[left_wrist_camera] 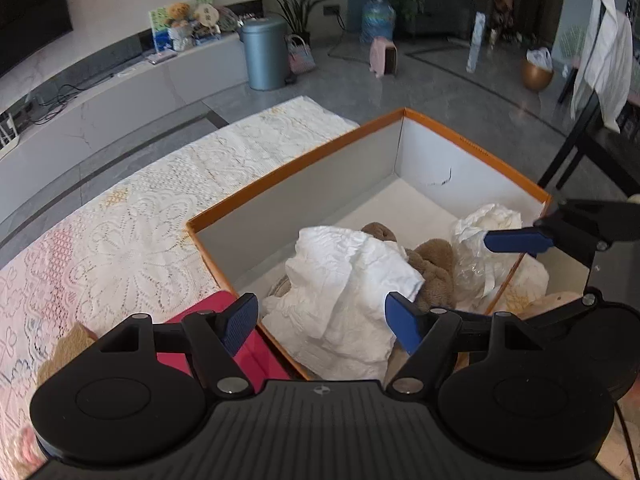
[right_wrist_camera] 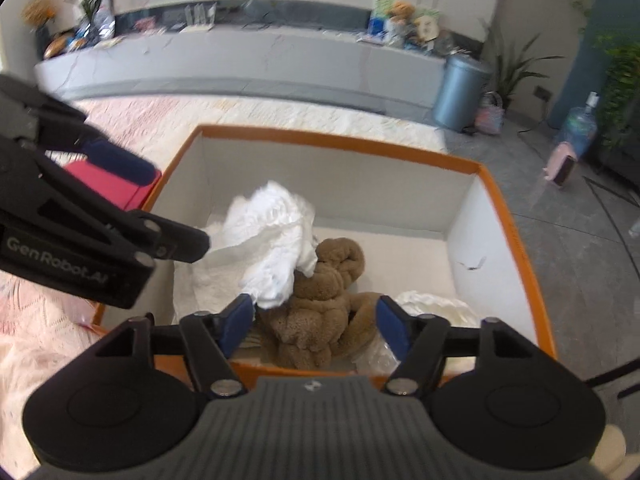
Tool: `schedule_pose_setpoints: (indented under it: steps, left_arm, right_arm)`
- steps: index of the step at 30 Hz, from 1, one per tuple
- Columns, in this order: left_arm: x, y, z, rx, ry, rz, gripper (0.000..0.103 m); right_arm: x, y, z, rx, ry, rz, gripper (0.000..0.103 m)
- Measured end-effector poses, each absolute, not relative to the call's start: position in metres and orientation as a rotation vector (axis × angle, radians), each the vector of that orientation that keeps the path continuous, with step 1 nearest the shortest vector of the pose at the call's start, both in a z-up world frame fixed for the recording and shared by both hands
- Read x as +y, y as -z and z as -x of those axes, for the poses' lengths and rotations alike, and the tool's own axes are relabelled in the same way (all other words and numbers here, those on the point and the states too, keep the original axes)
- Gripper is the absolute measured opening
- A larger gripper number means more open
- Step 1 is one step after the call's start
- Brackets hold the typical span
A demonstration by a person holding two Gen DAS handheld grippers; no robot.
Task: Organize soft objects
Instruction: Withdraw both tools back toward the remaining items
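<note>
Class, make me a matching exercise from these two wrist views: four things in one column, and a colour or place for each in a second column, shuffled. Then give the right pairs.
Things
1. crumpled white cloth
2. brown plush toy
3. box
4. red object

Descriptions
A. orange rim, grey-white inside walls
B. outside the box, on the lace tablecloth
C. lies partly over the plush toy
D. in the box, between the white cloth and a plastic-wrapped white bundle

Pairs: 1-C, 2-D, 3-A, 4-B

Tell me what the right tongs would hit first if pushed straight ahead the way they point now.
Most likely the brown plush towel in the orange-rimmed box: it lies directly between the open right tongs. The white cloth lies further left. Depth is hard to judge.
</note>
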State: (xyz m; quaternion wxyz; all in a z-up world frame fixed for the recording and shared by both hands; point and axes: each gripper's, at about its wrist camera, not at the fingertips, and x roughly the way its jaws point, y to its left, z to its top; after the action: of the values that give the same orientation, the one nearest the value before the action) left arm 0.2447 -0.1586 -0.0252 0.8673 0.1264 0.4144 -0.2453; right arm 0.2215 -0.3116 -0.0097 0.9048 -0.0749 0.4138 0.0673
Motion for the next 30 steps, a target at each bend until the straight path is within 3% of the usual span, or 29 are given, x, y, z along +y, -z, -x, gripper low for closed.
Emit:
schedule_pose_setpoints:
  steps: [14,30]
  left_arm:
    - [-0.062,0.018,-0.152,0.667,0.359,-0.03,0.084]
    - [0.063,0.075,-0.083,0.742,0.059,0.153,0.077]
  right_arm:
    - [-0.25,-0.005,-0.14,0.596,-0.021,0.068,0.082]
    - [-0.125,0.027,-0.091,0.5,-0.238,0.107,0.082]
